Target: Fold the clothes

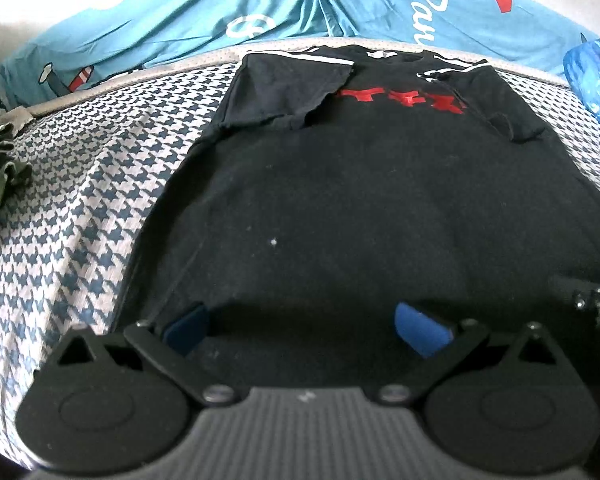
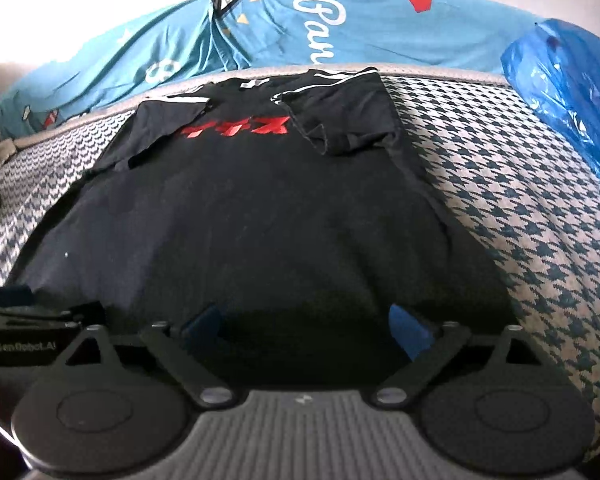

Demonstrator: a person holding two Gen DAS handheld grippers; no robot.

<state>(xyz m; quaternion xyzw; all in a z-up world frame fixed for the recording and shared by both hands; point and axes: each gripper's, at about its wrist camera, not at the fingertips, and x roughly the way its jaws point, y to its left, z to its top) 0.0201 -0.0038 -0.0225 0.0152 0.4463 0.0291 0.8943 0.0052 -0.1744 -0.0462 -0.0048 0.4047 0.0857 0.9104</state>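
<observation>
Houndstooth bedding (image 1: 100, 184) covers the bed in front of you, with a blue printed sheet (image 1: 180, 20) bunched along the far side. Your black T-shirt (image 1: 360, 184) lies flat on it, collar at the far end, hem nearest you, both sleeves folded inward; its long axis runs away from you. Expect soft, light, limp cloth that sags and drags. Pinch it at the two hem corners. Your left gripper (image 1: 304, 324) and right gripper (image 2: 308, 326) both have jaws wide apart over the hem, holding nothing.

left gripper (image 1: 306, 326): jaws spread wide, angled downward | right gripper (image 2: 310, 326): jaws spread wide, angled downward
</observation>
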